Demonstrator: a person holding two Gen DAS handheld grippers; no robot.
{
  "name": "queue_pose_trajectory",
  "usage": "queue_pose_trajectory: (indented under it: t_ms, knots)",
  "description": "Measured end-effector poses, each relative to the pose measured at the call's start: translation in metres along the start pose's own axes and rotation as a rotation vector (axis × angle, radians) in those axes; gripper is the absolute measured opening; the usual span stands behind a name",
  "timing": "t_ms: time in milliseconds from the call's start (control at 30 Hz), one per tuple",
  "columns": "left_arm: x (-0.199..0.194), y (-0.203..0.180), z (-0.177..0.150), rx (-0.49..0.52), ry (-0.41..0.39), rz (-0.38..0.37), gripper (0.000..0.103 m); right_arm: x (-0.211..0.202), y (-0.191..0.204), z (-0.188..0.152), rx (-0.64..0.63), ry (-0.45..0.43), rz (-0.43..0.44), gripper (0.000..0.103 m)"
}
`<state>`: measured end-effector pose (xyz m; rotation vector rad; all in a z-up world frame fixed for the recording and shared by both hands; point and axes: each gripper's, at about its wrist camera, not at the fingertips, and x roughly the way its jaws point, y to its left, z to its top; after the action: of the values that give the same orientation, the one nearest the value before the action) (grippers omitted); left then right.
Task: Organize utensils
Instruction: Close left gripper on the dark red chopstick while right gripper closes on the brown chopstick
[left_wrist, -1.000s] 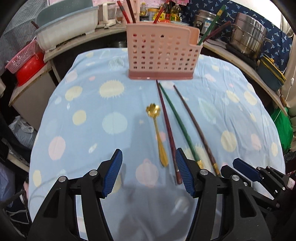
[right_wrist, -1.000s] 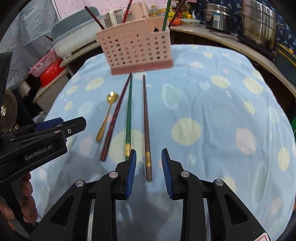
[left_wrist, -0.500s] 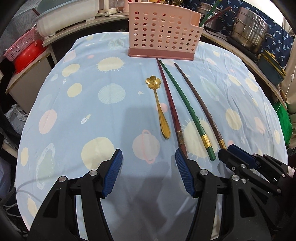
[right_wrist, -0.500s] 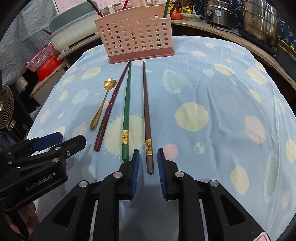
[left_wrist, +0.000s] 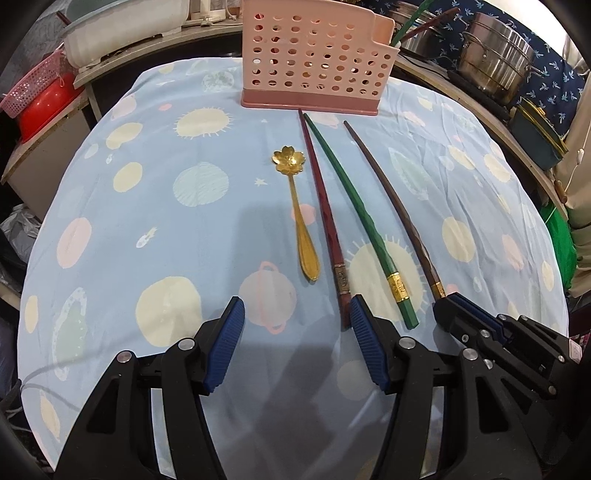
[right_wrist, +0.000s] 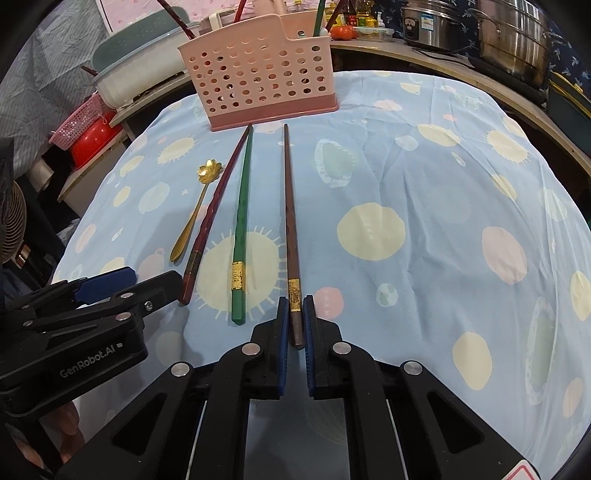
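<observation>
Three long chopsticks and a gold flower spoon (left_wrist: 298, 214) lie side by side on the blue dotted tablecloth (left_wrist: 166, 221), in front of a pink perforated utensil holder (left_wrist: 314, 62). My right gripper (right_wrist: 296, 314) is shut on the near end of the brown chopstick (right_wrist: 290, 206), which lies flat on the cloth. The green chopstick (right_wrist: 242, 206) and the dark red chopstick (right_wrist: 210, 218) rest to its left. My left gripper (left_wrist: 295, 317) hovers open near the red chopstick's (left_wrist: 325, 218) near end, nothing between its fingers.
The holder (right_wrist: 258, 74) has chopsticks standing in it. Behind the table are a pale tub (left_wrist: 122, 26), a red bowl in a pink basket (left_wrist: 40, 99), steel pots (left_wrist: 498, 62) and a green box (left_wrist: 535, 136). A small fan (right_wrist: 11, 221) stands at the left.
The right gripper's jaws closed onto the brown chopstick's near end. The left gripper sank toward the cloth, so the utensils and holder appear larger and nearer.
</observation>
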<state>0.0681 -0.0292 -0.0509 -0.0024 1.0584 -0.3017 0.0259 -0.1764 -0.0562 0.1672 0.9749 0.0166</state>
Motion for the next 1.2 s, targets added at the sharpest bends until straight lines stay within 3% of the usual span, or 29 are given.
queue_pose_trajectory:
  t_ms: [200, 733, 1200]
  knots:
    - [0.007, -0.007, 0.007, 0.002, 0.004, -0.016, 0.05, -0.002, -0.004, 0.0, 0.011, -0.002, -0.003, 0.007]
    - [0.012, -0.021, 0.008, 0.042, 0.009, -0.059, 0.009, -0.002, -0.005, 0.0, 0.014, 0.0, -0.001, 0.007]
    - [-0.016, -0.014, 0.007, 0.032, -0.02, -0.096, 0.008, -0.016, -0.004, 0.002, 0.018, -0.027, 0.011, 0.007]
